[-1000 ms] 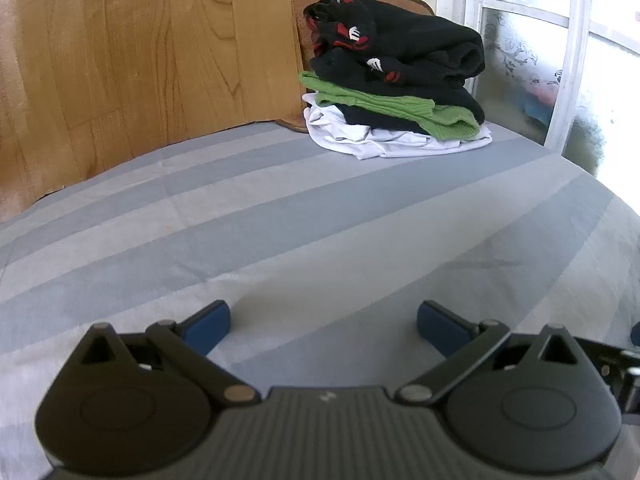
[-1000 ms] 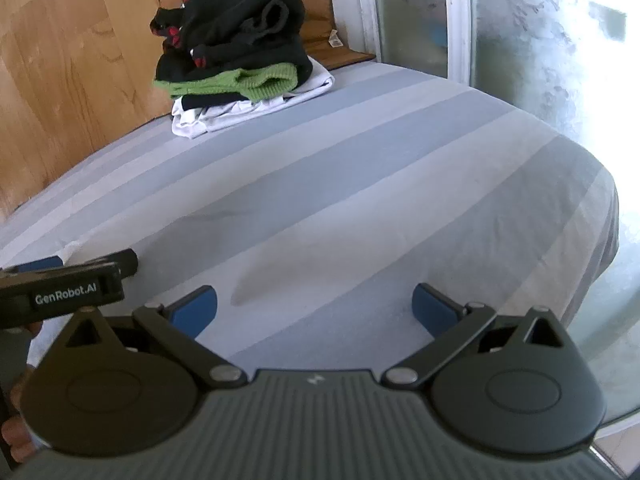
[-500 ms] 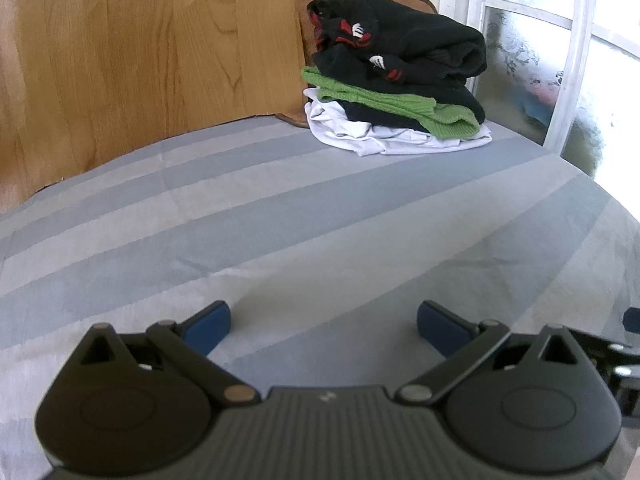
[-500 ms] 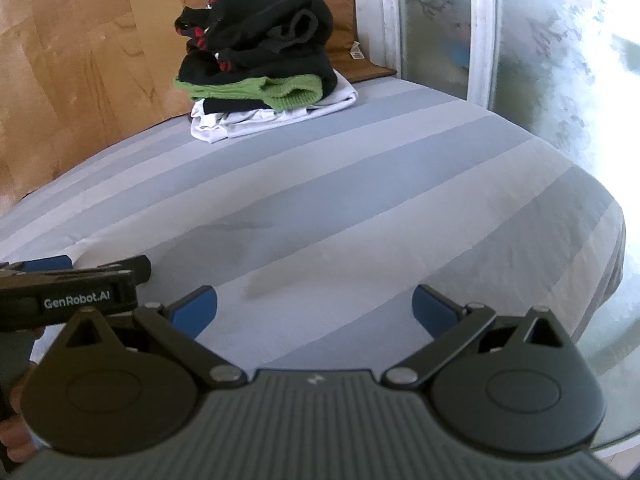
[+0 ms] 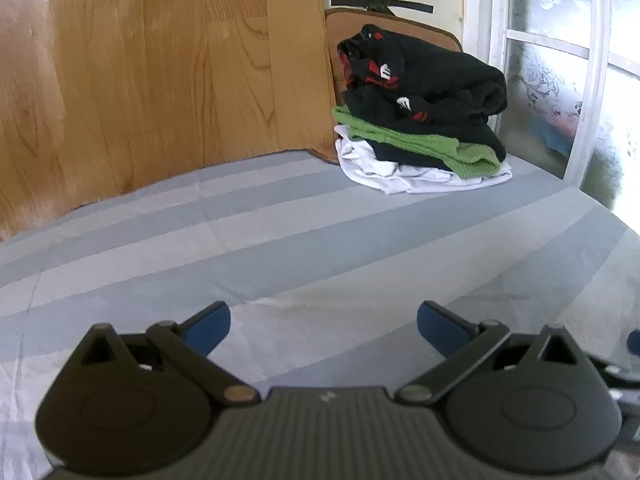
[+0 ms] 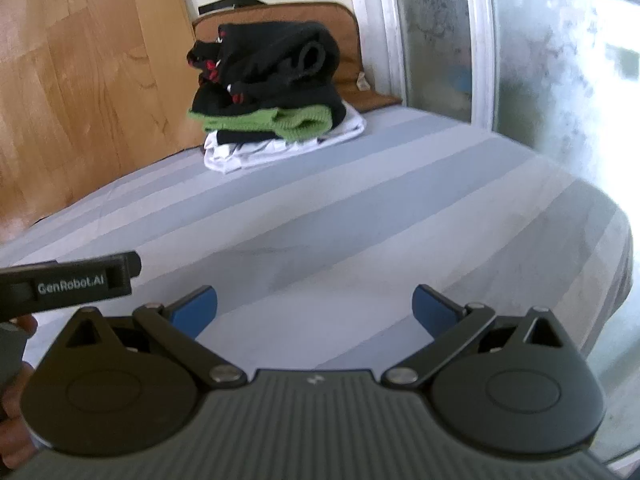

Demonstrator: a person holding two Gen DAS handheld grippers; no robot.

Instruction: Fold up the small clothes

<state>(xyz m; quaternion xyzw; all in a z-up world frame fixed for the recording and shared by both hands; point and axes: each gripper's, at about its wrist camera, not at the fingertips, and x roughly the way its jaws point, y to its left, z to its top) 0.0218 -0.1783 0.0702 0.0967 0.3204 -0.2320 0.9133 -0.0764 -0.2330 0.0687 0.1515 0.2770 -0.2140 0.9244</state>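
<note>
A pile of clothes [image 5: 420,116] lies at the far end of the striped grey bed sheet [image 5: 280,232]: black garments with red and white marks on top, a green knit [image 5: 460,152] in the middle, a white garment [image 5: 400,176] at the bottom. The pile also shows in the right wrist view [image 6: 272,92]. My left gripper [image 5: 323,328] is open and empty, well short of the pile. My right gripper [image 6: 315,305] is open and empty too. The left gripper's side [image 6: 72,284] shows at the left of the right wrist view.
A wooden wall panel [image 5: 160,80] stands behind the bed on the left. A brown cushion [image 6: 280,20] leans behind the pile. A frosted window with a white frame [image 6: 480,60] is on the right. The bed edge drops off at the right [image 6: 616,264].
Both views have tilted upward and shifted a little, so the pile sits lower in frame and more wall shows. Both grippers stay open and empty.
</note>
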